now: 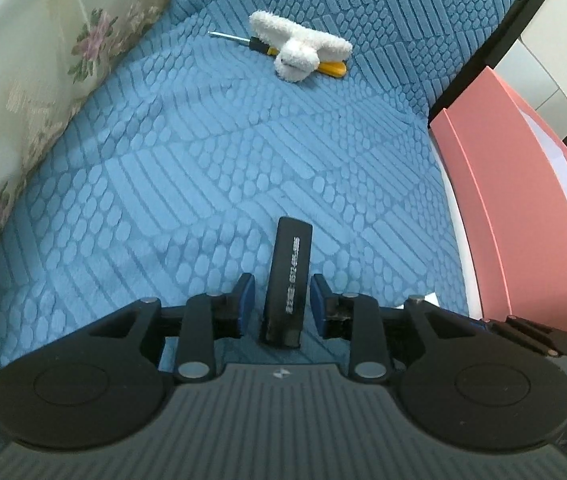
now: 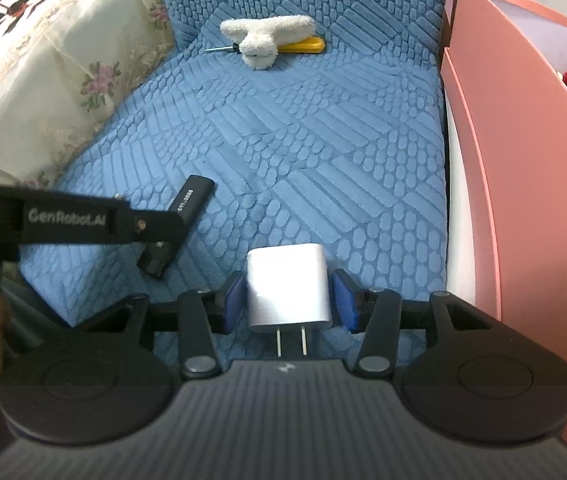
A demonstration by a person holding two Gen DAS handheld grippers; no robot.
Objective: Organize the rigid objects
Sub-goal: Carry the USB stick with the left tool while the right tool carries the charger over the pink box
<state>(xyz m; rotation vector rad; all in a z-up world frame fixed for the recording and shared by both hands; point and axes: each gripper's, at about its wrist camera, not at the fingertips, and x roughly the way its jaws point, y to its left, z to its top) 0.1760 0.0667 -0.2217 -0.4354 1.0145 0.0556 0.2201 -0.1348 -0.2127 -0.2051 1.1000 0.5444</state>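
On the blue textured cushion [image 1: 203, 160], the left gripper [image 1: 282, 300] straddles a black bar-shaped device [image 1: 286, 280], blue pads open with gaps either side. The right gripper [image 2: 288, 300] brackets a white plug adapter [image 2: 288, 290], fingers likewise apart. Farther back, a white plush toy [image 2: 263, 36] lies over a yellow-handled screwdriver [image 2: 303, 45], beside a pink box [image 2: 523, 160].
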